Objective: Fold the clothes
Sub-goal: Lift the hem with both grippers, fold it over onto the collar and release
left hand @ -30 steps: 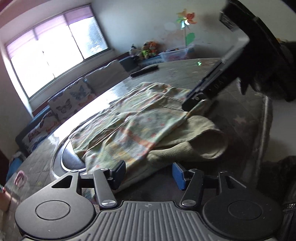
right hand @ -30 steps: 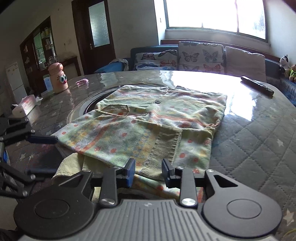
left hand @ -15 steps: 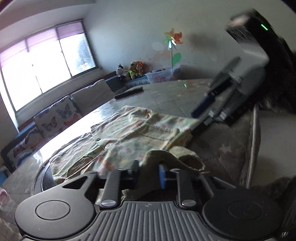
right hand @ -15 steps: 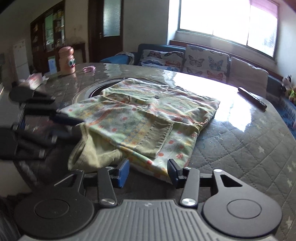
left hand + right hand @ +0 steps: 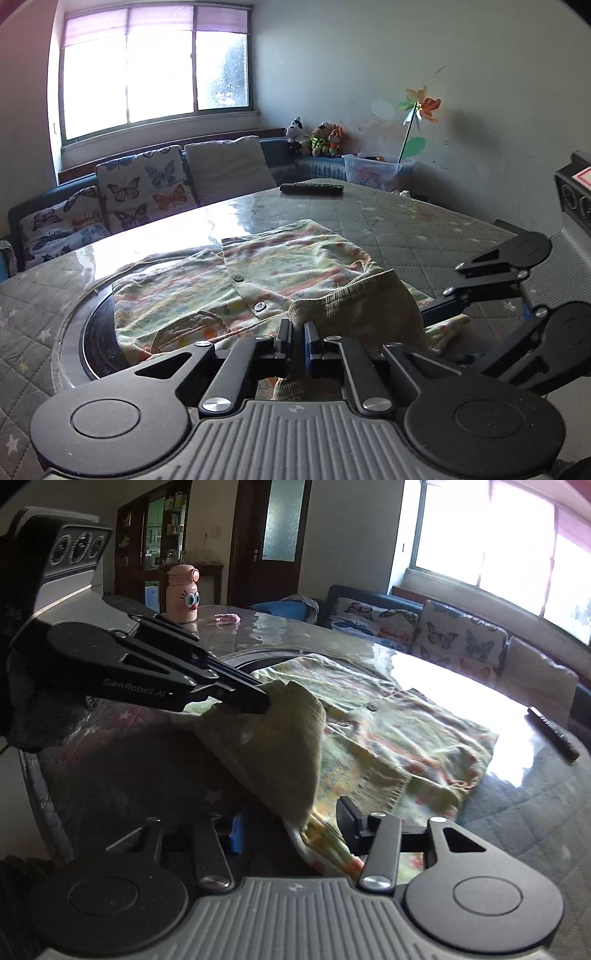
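Note:
A pale green patterned cardigan [image 5: 258,280] lies partly folded on the table; it also shows in the right wrist view [image 5: 406,734]. My left gripper [image 5: 297,341] is shut on its ribbed hem [image 5: 354,306] and holds that edge lifted above the table; it also shows in the right wrist view [image 5: 258,701], pinching the raised hem [image 5: 288,746]. My right gripper [image 5: 291,829] is open, its jaws either side of the cardigan's near corner, with cloth lying between them. It also shows at the right of the left wrist view [image 5: 443,314].
The quilted table cover [image 5: 406,229] has a dark round inset [image 5: 99,343] under the cardigan. A remote control [image 5: 312,189] lies at the far side. A pink bottle [image 5: 183,592] stands on the far left. A sofa with butterfly cushions [image 5: 144,188] runs behind.
My left gripper has closed on the ribbed hem and lifted it. My right gripper has moved in low over the cardigan's near corner, jaws still apart.

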Demonstrator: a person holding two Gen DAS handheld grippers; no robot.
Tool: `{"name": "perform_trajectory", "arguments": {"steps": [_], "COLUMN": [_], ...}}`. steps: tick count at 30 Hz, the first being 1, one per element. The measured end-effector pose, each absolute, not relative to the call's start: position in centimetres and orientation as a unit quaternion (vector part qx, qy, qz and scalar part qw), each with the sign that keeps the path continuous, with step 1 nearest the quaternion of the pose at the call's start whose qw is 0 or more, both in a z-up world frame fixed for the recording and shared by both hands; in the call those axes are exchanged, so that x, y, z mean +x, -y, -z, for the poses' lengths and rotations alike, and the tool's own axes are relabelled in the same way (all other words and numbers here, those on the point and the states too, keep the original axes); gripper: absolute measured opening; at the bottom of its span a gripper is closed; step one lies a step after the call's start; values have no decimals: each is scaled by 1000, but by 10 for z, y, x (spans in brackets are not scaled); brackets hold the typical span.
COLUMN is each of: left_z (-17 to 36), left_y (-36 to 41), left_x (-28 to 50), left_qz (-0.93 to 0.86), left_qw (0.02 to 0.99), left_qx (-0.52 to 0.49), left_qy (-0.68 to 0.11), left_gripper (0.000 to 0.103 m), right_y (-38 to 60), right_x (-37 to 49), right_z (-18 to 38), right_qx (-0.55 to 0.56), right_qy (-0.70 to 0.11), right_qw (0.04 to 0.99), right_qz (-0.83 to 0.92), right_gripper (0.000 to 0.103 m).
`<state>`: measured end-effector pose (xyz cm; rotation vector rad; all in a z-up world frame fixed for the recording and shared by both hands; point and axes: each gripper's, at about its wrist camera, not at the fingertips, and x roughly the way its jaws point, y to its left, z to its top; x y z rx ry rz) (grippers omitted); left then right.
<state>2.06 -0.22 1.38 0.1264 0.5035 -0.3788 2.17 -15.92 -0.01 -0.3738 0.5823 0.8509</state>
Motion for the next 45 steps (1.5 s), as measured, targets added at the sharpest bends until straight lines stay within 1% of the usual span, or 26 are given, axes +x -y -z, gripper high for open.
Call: {"name": "perform_trajectory", "arguments": {"steps": [1, 2, 4, 6, 8, 11, 14, 17, 19, 20, 21, 23, 24, 31, 38, 41, 45], "left_z": [-14, -15, -16, -16, -14, -7, 5, 15, 19, 21, 23, 23, 21, -11, -51, -54, -58], "left_y": [0, -2, -8, -15, -21, -25, -29, -30, -30, -31, -31, -32, -32, -32, -27, -26, -33], "left_x": [18, 13, 3, -9, -23, -36, -41, -37, -33, -30, -29, -27, -28, -56, -108, -111, -87], "left_qz": [184, 182, 177, 168, 157, 140, 123, 107, 99, 95, 90, 86, 86, 112, 177, 189, 179], "left_qw": [949, 950, 951, 954, 954, 953, 949, 947, 946, 946, 946, 947, 949, 958, 951, 948, 951], "left_qx": [63, 66, 76, 93, 116, 146, 174, 200, 211, 215, 218, 212, 207, 178, 147, 129, 101], "left_qy": [-248, -246, -240, -232, -226, -227, -231, -229, -226, -225, -224, -224, -222, -195, -206, -219, -229], "left_gripper": [12, 12, 19, 41, 49, 53, 53, 53, 49, 40, 27, 12, 10, 8, 8, 8, 8], "right_y": [158, 159, 161, 164, 165, 166, 165, 165, 166, 166, 167, 168, 169, 188, 223, 224, 216], "right_x": [26, 31, 39, 44, 47, 54, 56, 57, 56, 56, 55, 54, 52, 31, -21, -21, -1], "right_z": [0, -1, -4, -11, -16, -24, -28, -31, -32, -32, -33, -33, -33, -49, -84, -90, -93], "right_qx": [-168, -154, -123, -100, -88, -68, -63, -59, -56, -55, -51, -47, -45, -36, -35, -45, -48], "right_qy": [-284, -290, -301, -301, -298, -293, -287, -283, -280, -279, -278, -275, -272, -246, -232, -233, -241], "right_qw": [853, 853, 854, 858, 861, 866, 869, 872, 874, 874, 876, 878, 879, 884, 877, 878, 878], "right_qz": [-405, -405, -406, -404, -402, -400, -398, -396, -394, -393, -392, -390, -389, -396, -419, -417, -412], "right_gripper": [25, 25, 19, 17, 16, 14, 14, 13, 12, 12, 12, 11, 10, 9, 9, 9, 9]}}
